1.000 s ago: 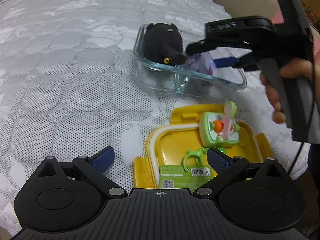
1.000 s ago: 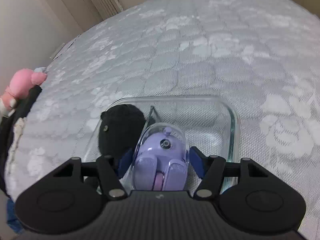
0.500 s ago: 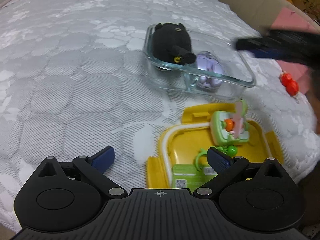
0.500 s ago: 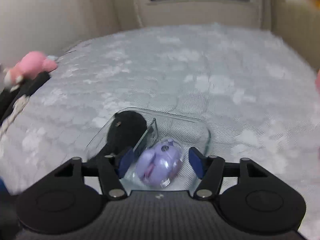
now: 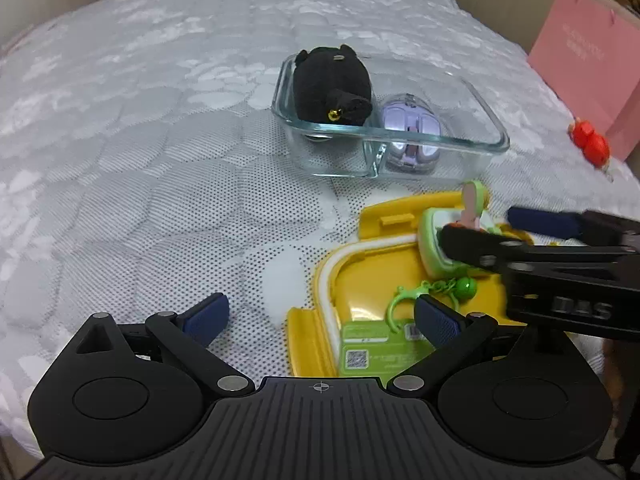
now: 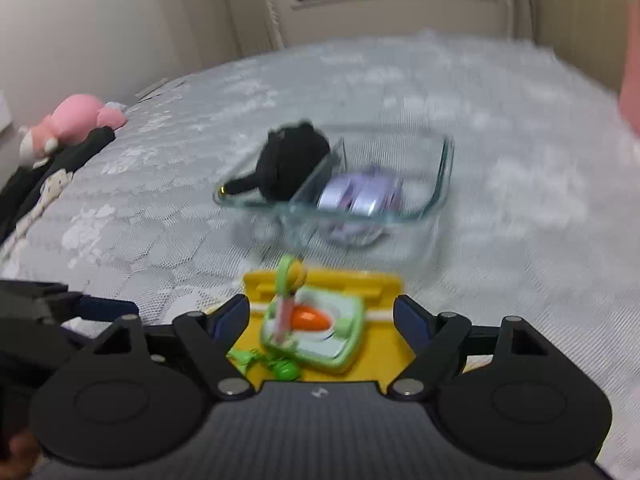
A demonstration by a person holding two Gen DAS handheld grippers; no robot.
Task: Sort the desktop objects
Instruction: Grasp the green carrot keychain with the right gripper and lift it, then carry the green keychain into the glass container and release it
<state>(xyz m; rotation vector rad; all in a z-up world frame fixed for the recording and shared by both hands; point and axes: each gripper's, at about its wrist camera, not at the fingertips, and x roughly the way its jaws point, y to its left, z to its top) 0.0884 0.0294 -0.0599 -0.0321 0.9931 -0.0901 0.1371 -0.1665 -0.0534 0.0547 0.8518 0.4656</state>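
**Operator:** Left wrist view first, reading from 9 o'clock across. My left tool (image 5: 320, 316) hangs released over the white quilted bed (image 5: 140, 140), fingers spread wide, nothing between them. Its right pad sits above the near end of the yellow lid (image 5: 360, 288).

**Observer:** What lies on that lid?

**Operator:** A green tag with a printed code (image 5: 372, 344) at 6 o'clock, then a green clasp and bell (image 5: 436, 292), and the green carrot toy (image 5: 444, 236) toward 2 o'clock of the lid. Up at 12 o'clock stands the glass container (image 5: 492, 136), divided in two. The black plush (image 5: 332, 84) fills its left compartment and the purple mouse (image 5: 412, 128) lies in the right one.

**Observer:** And your other tool?

**Operator:** It comes in from 3 o'clock, one finger across the carrot toy. In the right wrist view my right tool (image 6: 322, 320) is released too, pads either side of the carrot toy (image 6: 316, 332) with a gap on both sides, not touching as far as I can tell. That frame is blurred.

**Observer:** Anything at the edges?

**Operator:** A pink plush (image 6: 76, 120) at 9 o'clock in the right view. In the left view, a red trinket (image 5: 590, 142) beside a pink bag (image 5: 588, 72) at 2 o'clock.
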